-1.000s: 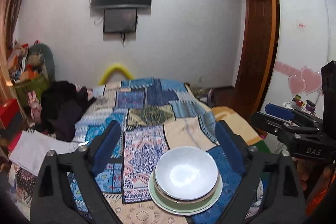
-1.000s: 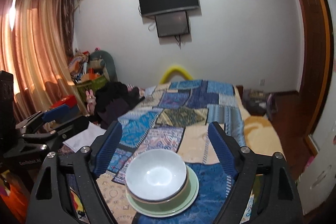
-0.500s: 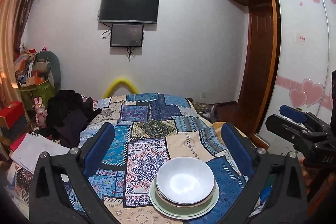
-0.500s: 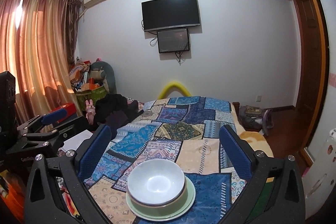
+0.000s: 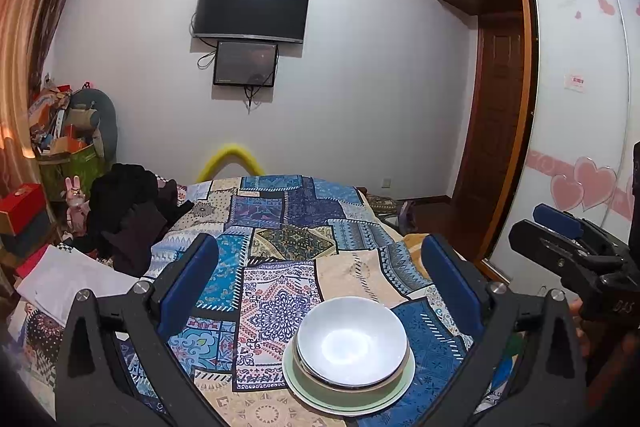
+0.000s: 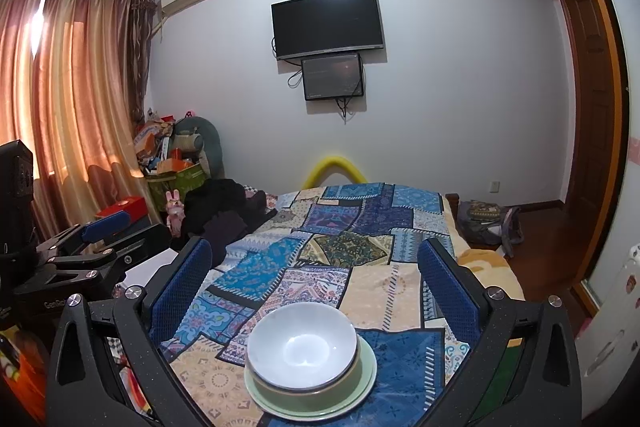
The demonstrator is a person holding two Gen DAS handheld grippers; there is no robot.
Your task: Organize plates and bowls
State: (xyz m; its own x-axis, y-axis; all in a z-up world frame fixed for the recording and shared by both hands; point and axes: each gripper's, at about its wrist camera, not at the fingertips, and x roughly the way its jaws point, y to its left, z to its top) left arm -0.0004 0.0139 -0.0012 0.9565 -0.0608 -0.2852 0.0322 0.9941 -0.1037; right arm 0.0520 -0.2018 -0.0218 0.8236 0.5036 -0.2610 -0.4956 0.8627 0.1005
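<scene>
Bowls (image 5: pixel 352 343) stacked on plate (image 5: pixel 304 393), untouched between both grippers' wide-open fingers (image 5: pixel 188 279)

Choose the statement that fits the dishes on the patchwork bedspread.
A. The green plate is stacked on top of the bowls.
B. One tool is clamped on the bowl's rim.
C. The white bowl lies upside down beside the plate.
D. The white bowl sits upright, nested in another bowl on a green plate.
D: the white bowl sits open side up in a darker bowl on the green plate, apart from both tools.
</scene>
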